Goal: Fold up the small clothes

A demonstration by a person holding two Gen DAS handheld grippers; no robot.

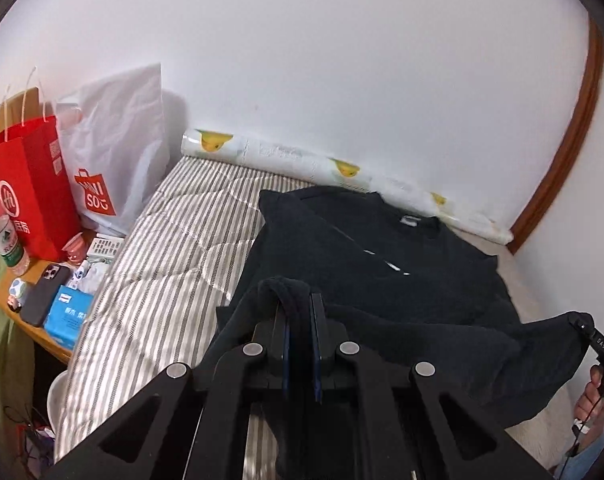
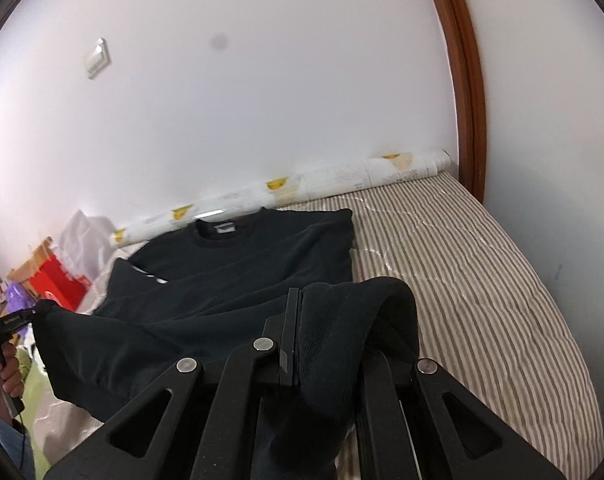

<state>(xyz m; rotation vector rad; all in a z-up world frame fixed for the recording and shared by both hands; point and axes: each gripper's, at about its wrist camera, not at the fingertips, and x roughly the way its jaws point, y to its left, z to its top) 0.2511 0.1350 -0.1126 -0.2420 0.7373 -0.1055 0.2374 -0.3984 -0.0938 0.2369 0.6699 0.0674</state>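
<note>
A: Item: black sweatshirt (image 1: 374, 256), soft, limp, light. Location?

B: On the striped bed (image 1: 161, 264), collar at twelve o'clock. My left gripper (image 1: 297, 312) and right gripper (image 2: 302, 320) each pinch a hem corner; it probably sags between. Hold at the corners.

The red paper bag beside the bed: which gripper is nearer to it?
Left. The left gripper, shut on the black sweatshirt's hem, is on the red paper bag's side of the bed. The right gripper holds the hem's opposite corner, farther away.
</note>
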